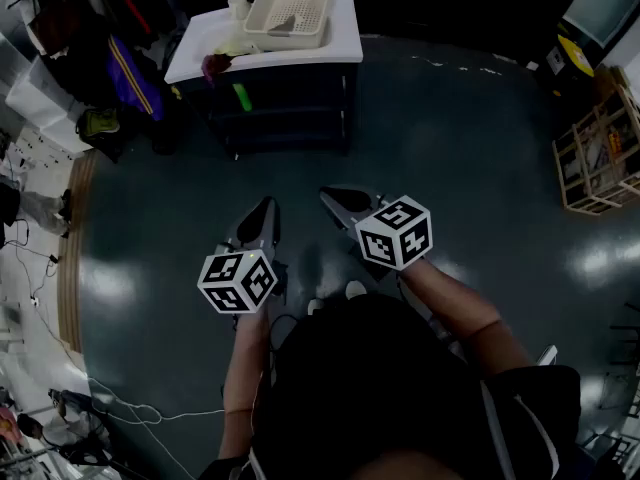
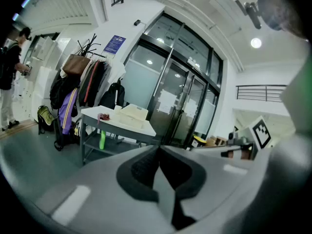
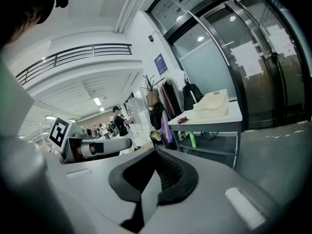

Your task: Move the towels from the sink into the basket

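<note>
The left gripper and right gripper, both pressed together and empty, needed opening before reaching the white counter well ahead of them.

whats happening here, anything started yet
A person stands back from the white table, a claw in each hand. The left claw and right claw are both shut and empty, aimed toward it. The cream basket sits on the table with a reddish cloth beside it, untouched.

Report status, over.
Left gripper shut, empty. Right gripper shut, empty. Basket on table ahead, reddish cloth beside it. Floor between unobstructed.
</note>
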`<action>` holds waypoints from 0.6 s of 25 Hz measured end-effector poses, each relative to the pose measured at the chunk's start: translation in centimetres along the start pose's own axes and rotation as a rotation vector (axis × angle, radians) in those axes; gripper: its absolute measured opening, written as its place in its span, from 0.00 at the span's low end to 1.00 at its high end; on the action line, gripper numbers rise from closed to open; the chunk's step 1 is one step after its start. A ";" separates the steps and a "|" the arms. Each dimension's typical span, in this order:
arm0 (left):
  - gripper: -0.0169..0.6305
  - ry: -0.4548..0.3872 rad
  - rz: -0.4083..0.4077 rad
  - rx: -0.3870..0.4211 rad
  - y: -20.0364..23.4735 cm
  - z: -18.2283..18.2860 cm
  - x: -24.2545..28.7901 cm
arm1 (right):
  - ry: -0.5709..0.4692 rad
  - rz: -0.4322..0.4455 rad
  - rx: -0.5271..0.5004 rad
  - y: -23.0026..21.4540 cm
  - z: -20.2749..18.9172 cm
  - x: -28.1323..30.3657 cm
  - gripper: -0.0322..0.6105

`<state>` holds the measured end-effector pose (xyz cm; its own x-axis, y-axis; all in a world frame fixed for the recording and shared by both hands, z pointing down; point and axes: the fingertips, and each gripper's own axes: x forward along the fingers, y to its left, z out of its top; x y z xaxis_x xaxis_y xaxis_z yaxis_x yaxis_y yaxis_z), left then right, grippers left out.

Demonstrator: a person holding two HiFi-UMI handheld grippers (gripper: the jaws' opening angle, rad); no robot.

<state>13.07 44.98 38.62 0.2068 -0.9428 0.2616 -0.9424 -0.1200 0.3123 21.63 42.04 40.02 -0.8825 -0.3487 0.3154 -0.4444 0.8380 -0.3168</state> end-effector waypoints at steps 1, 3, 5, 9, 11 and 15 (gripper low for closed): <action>0.02 0.000 0.000 0.000 0.1 0.0 -0.1 | 0.001 -0.001 0.001 0.0 -0.1 0.1 0.05; 0.02 0.001 0.001 -0.002 0.3 -0.1 -0.2 | 0.003 -0.002 0.004 0.1 -0.2 0.2 0.05; 0.02 0.004 0.001 -0.006 0.6 -0.3 -0.4 | 0.004 -0.003 0.007 0.2 -0.3 0.5 0.05; 0.02 0.003 0.001 -0.018 1.1 -0.5 -0.9 | 0.012 -0.004 0.013 0.7 -0.7 0.9 0.05; 0.02 0.000 -0.001 -0.026 1.3 -0.7 -1.2 | 0.008 0.000 0.036 0.9 -0.8 1.0 0.05; 0.02 0.001 -0.011 -0.044 2.1 -1.1 -1.8 | 0.007 0.006 0.068 1.7 -1.1 1.6 0.05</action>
<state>11.05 46.75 39.83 0.2178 -0.9410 0.2592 -0.9274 -0.1168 0.3553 19.64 43.36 40.98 -0.8845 -0.3405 0.3190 -0.4483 0.8097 -0.3788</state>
